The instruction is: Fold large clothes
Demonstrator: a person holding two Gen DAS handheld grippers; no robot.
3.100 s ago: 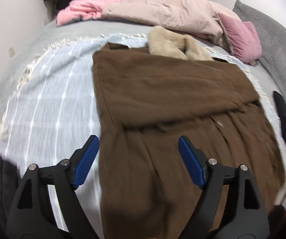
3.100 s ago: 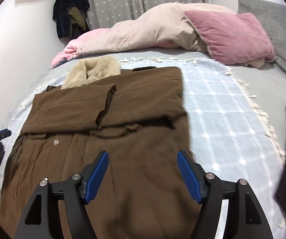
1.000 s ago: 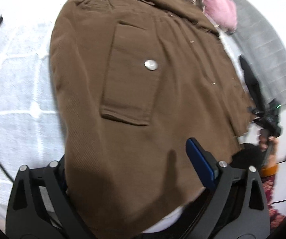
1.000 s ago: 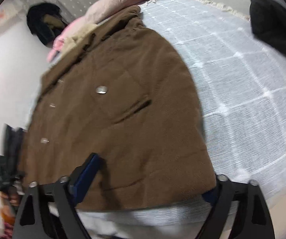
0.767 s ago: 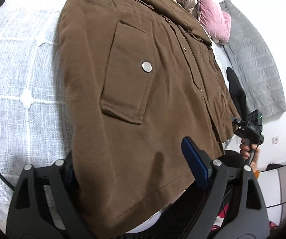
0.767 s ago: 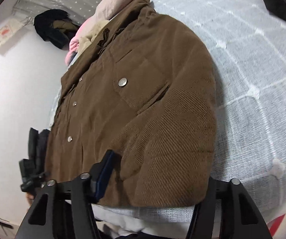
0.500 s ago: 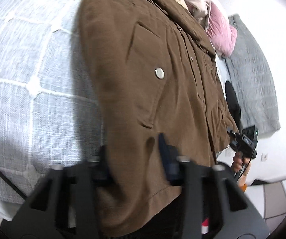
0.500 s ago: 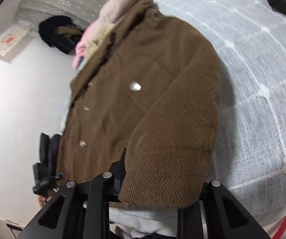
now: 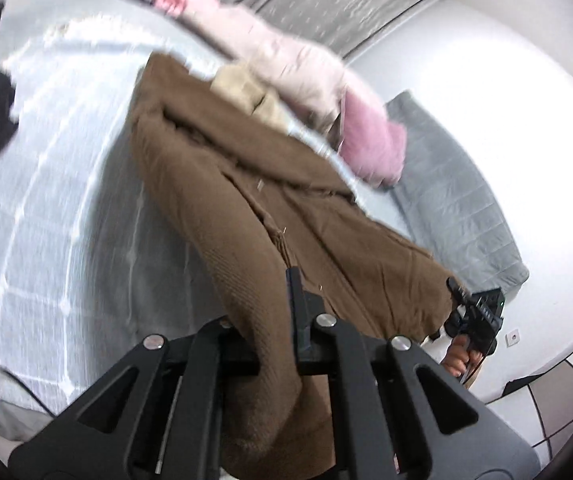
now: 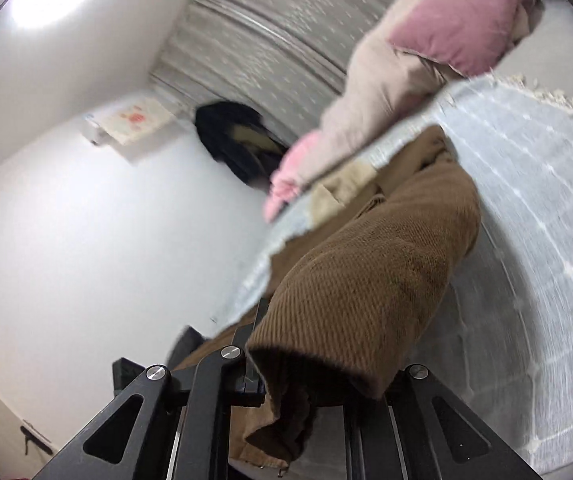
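- The brown corduroy coat [image 9: 214,184] lies lengthwise on the bed, its long axis running from the hem at the near edge away to the collar end by the pillows; its beige fur collar [image 9: 246,88] points toward the far bedding.
- The hem end is raised off the bed, bunched into a thick fold at each lower corner, while the upper part lies on the cover.
- The left gripper [image 9: 274,320] has just been closing, and its jaws are now pinched tight on one hem corner, cloth bulging out between the fingers.
- The right gripper [image 10: 310,364] has likewise just been closing, and its jaws are clamped on the other hem corner, a ribbed fold draping over the fingers.
- In the left wrist view the right gripper [image 9: 474,312] shows at the coat's far corner, a hand [image 9: 460,358] on its handle.
- Under the coat lies a pale blue checked bedspread [image 9: 46,184] with a fringed edge.
- Beyond the collar: a pale pink duvet [image 9: 286,56], a rose pillow [image 10: 458,28], a grey quilted pillow [image 9: 458,200].
- A grey dotted curtain [image 10: 270,40] hangs behind.
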